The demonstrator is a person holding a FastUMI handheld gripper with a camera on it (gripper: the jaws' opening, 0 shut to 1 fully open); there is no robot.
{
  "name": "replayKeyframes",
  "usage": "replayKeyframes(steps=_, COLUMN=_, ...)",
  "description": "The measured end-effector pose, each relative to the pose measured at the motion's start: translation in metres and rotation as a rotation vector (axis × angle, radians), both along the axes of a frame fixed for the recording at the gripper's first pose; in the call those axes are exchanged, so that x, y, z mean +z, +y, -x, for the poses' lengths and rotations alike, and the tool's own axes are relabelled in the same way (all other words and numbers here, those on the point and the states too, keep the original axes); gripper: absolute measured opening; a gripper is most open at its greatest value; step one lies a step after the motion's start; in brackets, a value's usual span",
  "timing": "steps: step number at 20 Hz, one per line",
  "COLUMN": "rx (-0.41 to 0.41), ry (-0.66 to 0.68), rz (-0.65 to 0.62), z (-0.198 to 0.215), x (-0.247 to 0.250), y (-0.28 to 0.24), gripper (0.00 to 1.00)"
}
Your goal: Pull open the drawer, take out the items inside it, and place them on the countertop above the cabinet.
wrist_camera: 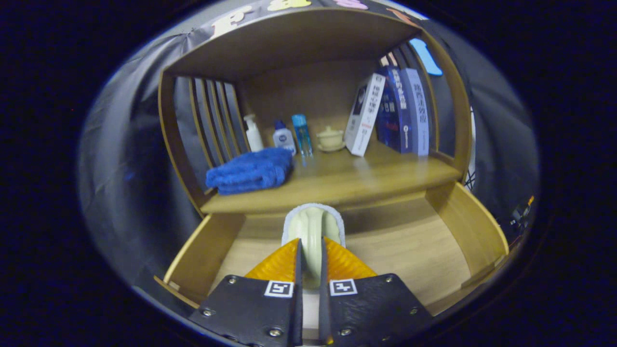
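Tongs (311, 250) pinching a pale brush (312, 230) by its handle, both fingers pressed on it, held over the open drawer (409, 246). Beyond the tongs, table (347, 180) on the cabinet carrying a folded blue towel (250, 171), bottles (284, 136), a small lidded cup (330, 138) and leaning books (393, 112).

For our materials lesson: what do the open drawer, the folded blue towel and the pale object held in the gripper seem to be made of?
Drawer: wood or wood-look board, smooth light brown with faint grain.
Folded blue towel: soft fluffy cloth, probably terry or microfibre, with a matte nap.
Pale object held between the fingers of the gripper: cream, smooth and slightly glossy, probably plastic or glazed ceramic, with a fuzzy white edge like bristles or sponge; hard to tell.
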State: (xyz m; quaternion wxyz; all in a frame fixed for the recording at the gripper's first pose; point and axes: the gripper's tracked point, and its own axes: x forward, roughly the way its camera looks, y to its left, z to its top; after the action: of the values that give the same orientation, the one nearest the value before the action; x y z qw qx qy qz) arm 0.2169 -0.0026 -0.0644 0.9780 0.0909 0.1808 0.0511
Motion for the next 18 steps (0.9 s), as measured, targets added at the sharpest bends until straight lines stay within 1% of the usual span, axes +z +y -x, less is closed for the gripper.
replayKeyframes(steps=4, rx=-0.017, ry=-0.138, rz=0.016, z=-0.018, x=0.056, y=-0.002, gripper=0.13)
replayKeyframes(steps=6, rx=-0.04, ry=-0.152, rz=0.019, z=-0.032, x=0.064, y=-0.003, gripper=0.13)
replayKeyframes(steps=9, rx=-0.08, ry=-0.103, rz=0.046, z=-0.069, x=0.054, y=-0.008, gripper=0.13)
replayKeyframes(steps=12, rx=-0.151, ry=-0.045, rz=0.157, z=-0.102, x=0.028, y=-0.031, gripper=0.13)
replayKeyframes(steps=13, rx=-0.166, ry=-0.025, rz=0.159, z=-0.11, x=0.018, y=-0.034, gripper=0.13)
replayKeyframes(steps=14, rx=-0.174, ry=-0.024, rz=0.173, z=-0.115, x=0.016, y=-0.037, gripper=0.13)
replayKeyframes(steps=15, rx=-0.169, ry=-0.059, rz=0.172, z=-0.119, x=0.023, y=-0.035, gripper=0.14)
replayKeyframes(steps=16, rx=-0.167, ry=-0.057, rz=0.191, z=-0.131, x=0.014, y=-0.037, gripper=0.14)
replayKeyframes(steps=18, rx=-0.198, ry=-0.115, rz=0.249, z=-0.145, x=0.017, y=-0.039, gripper=0.14)
